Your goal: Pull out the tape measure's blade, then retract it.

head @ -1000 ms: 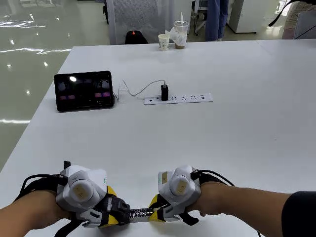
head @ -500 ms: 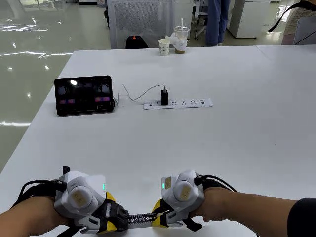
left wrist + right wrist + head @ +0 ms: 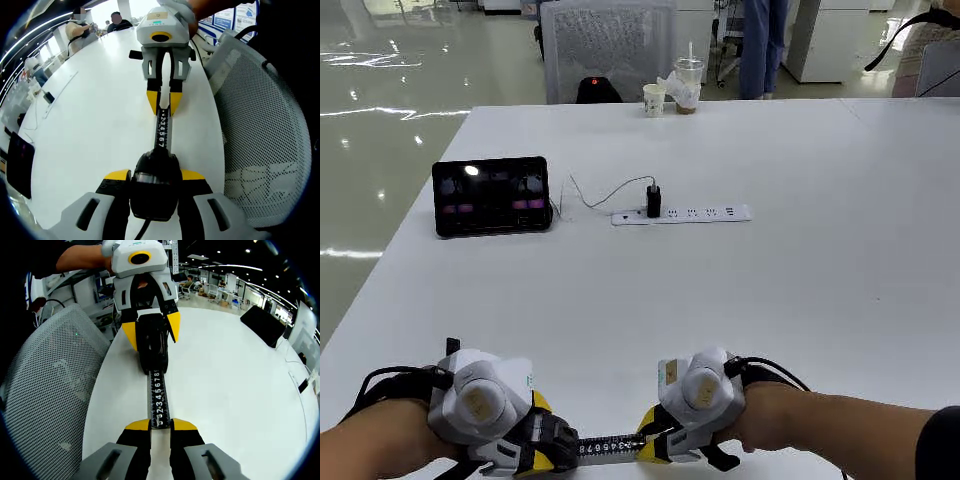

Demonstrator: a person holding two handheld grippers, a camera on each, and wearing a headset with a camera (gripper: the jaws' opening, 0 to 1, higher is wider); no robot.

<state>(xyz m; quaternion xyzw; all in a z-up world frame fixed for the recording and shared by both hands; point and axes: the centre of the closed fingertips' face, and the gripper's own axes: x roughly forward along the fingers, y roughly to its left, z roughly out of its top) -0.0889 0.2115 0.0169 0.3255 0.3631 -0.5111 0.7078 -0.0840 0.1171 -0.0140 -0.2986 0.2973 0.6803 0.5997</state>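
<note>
Low at the table's near edge, my left gripper (image 3: 542, 458) is shut on the black tape measure case (image 3: 560, 443). In the left gripper view the case (image 3: 154, 186) sits between the yellow-tipped jaws. A short length of black blade (image 3: 610, 444) with white numerals runs from the case to my right gripper (image 3: 650, 450), which is shut on the blade's end. The right gripper view has the blade (image 3: 157, 399) leading from its own jaws to the case (image 3: 152, 347) held in the left gripper (image 3: 150, 332). The right gripper (image 3: 163, 100) faces the left gripper view.
A dark tablet (image 3: 491, 194) stands at the left of the white table (image 3: 770, 290). A white power strip (image 3: 682, 214) with a black plug lies mid-table, and cups (image 3: 672, 92) stand at the far edge. A grey mesh chair (image 3: 260, 130) sits beside the near edge.
The right gripper has drawn slightly away to the right, and a little more of the numbered blade shows between the two grippers. The left gripper keeps its hold.
</note>
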